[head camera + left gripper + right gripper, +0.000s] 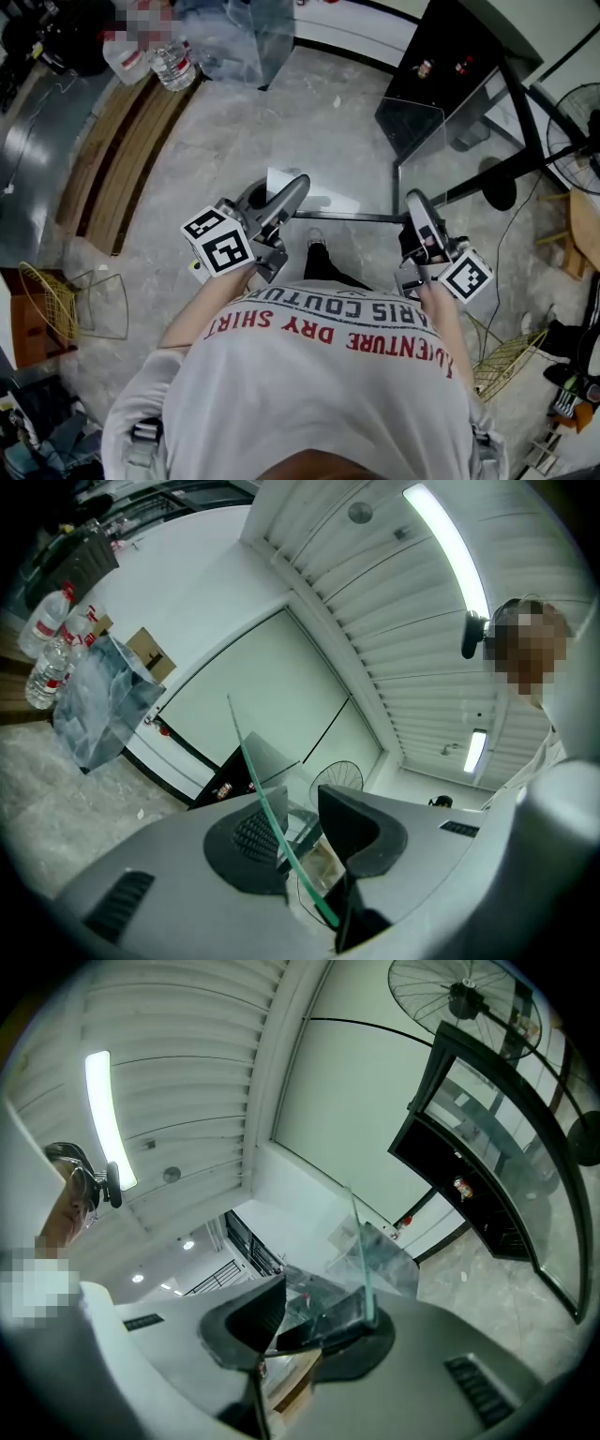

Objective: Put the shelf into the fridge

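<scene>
Head view: left tool [289, 194] grips shelf [347, 217]; right tool [418, 208] likewise

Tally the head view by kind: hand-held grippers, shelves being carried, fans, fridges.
Hand-held grippers: 2, the left hand-held gripper and the right hand-held gripper, each clamped on the shelf
Glass shelf: 1
Fan: 1
Black fridge: 1
Total: 5
</scene>
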A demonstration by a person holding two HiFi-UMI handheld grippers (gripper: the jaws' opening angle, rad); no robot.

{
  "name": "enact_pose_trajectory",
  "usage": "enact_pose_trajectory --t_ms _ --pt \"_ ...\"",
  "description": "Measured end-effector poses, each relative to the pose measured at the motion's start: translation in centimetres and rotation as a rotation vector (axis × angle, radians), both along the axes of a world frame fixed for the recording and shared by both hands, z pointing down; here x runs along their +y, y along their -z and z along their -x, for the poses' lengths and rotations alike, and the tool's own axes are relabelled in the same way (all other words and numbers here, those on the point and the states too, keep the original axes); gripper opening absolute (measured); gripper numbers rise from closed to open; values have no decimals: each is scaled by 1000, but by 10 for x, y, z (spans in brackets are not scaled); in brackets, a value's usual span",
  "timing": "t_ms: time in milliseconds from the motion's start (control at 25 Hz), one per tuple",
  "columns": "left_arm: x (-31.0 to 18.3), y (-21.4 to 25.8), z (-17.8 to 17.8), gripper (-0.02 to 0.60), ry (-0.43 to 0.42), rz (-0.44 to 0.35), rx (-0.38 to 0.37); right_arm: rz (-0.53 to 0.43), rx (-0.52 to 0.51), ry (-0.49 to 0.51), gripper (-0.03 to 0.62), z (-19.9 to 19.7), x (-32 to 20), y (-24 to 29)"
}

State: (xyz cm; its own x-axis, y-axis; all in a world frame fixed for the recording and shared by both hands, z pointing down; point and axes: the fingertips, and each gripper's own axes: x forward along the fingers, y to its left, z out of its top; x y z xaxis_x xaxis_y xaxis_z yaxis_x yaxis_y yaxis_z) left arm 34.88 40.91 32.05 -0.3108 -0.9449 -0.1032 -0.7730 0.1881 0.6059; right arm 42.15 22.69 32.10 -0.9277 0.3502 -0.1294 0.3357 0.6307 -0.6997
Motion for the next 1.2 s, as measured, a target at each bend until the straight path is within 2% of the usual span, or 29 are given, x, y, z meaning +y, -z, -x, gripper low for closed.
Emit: enact_pose_trajectory --t_ms 360,680,840,1200 --pt "-44 -12 108 117 9 24 59 13 49 9 78 109 -44 -10" --pt "-100 -11 202 118 3 39 62 15 46 2 78 203 -98 -9" --pt "-121 -13 230 118 -12 47 54 21 45 -13 78 228 -118 -13" --pt "-162 -16 263 120 -97 58 52 21 44 -90 80 246 -151 -16"
